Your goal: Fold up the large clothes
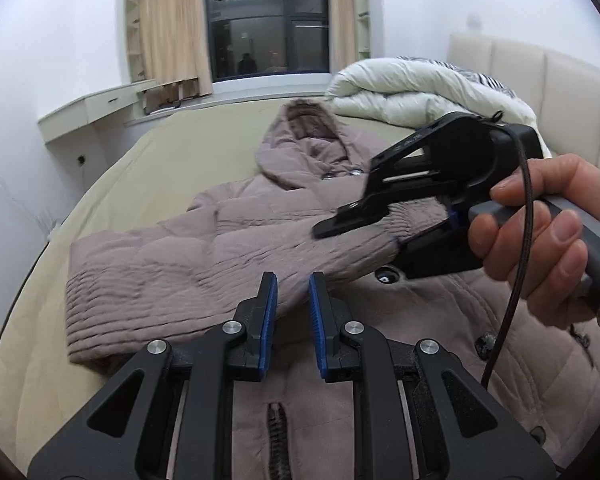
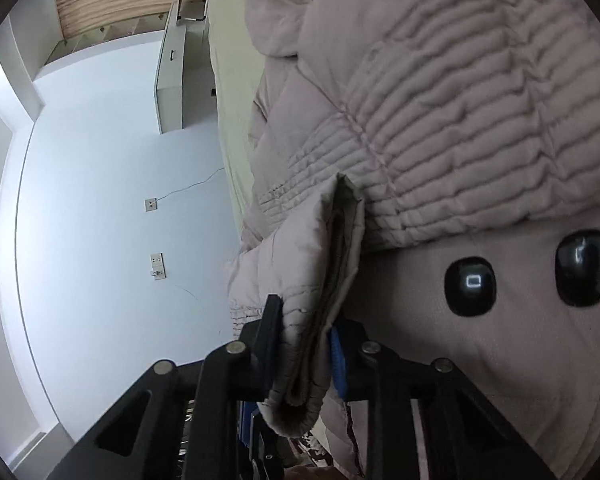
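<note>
The coat (image 1: pixel 236 240), a mauve quilted hooded garment, lies front-up on the bed (image 1: pixel 112 184). Its hood (image 1: pixel 308 136) points toward the window (image 1: pixel 266 24), and one sleeve (image 1: pixel 148 276) is laid across the body of the garment.

Left wrist view:
- The left gripper (image 1: pixel 293 296) sits low over the coat front. Its blue-padded fingers (image 1: pixel 271 300) stand close together with a narrow gap, and no fabric is between them; the state is clenched and empty.
- The right gripper (image 1: pixel 380 236) enters from the right, held by a hand (image 1: pixel 548 236), with a black cable (image 1: pixel 516 248) running down from it. Its fingertips lie against the sleeve fabric, but this view does not resolve the grip.
- A rolled white duvet (image 1: pixel 412 88), a padded headboard (image 1: pixel 540 68), beige curtains (image 1: pixel 172 28) and a white desk (image 1: pixel 92 108) surround the bed.

Right wrist view:
- The image is rotated, so the wall (image 2: pixel 112 184) with its sockets (image 2: pixel 156 264) fills the left side.
- The right gripper (image 2: pixel 304 344) has its fingers (image 2: pixel 272 332) clamped on a folded edge of the coat (image 2: pixel 440 132); the fabric fold (image 2: pixel 320 320) stands bunched between the pads.
- Two glossy black buttons (image 2: pixel 470 286) sit just right of the clamped fold. The ribbed quilting of the sleeve (image 2: pixel 460 128) lies above them.
</note>
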A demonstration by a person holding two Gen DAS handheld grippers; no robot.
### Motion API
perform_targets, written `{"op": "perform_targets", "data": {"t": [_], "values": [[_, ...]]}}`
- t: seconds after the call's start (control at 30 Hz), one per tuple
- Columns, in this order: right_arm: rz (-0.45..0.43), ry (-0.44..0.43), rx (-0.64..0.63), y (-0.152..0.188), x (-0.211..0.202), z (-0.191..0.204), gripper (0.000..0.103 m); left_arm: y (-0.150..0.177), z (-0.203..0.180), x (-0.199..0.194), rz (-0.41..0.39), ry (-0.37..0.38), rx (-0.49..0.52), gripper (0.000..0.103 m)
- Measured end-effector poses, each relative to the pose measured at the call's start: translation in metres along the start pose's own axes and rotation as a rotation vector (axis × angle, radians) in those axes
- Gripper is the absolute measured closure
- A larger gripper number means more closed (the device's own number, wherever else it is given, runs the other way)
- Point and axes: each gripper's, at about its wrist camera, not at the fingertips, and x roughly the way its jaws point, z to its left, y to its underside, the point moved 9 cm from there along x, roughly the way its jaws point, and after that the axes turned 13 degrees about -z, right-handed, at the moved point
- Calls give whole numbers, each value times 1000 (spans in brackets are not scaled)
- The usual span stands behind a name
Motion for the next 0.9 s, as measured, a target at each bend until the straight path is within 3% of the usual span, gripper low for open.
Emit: {"op": "perform_targets", "data": {"t": [0.13,0.2,0.33,0.43,0.53,0.63,0.77,0.83,0.9], "values": [[-65,-25,-88,-12,-21,47,84,2,47,-23,-8,-57,-203,87],[-94,-66,-132,-13,-33,81,84,12,72,-23,25,-87,-327,87],[-148,-193,-263,-3,-66,178,84,32,113,-9,104,-116,-563,87],[-184,-276,-360,9,-92,242,84,33,129,1,107,-112,-677,87],[-210,-336,-432,18,-114,288,84,25,131,18,104,-106,-697,87],[-233,-365,-483,23,-136,306,84,14,125,38,113,-87,-701,87],[-265,-365,-479,12,-164,292,84,-10,102,55,86,-66,-613,87],[-281,-365,-463,1,-170,284,84,-15,106,67,101,-118,-579,87],[-309,-365,-446,-10,-180,270,84,-10,125,81,130,-177,-621,87]]}}
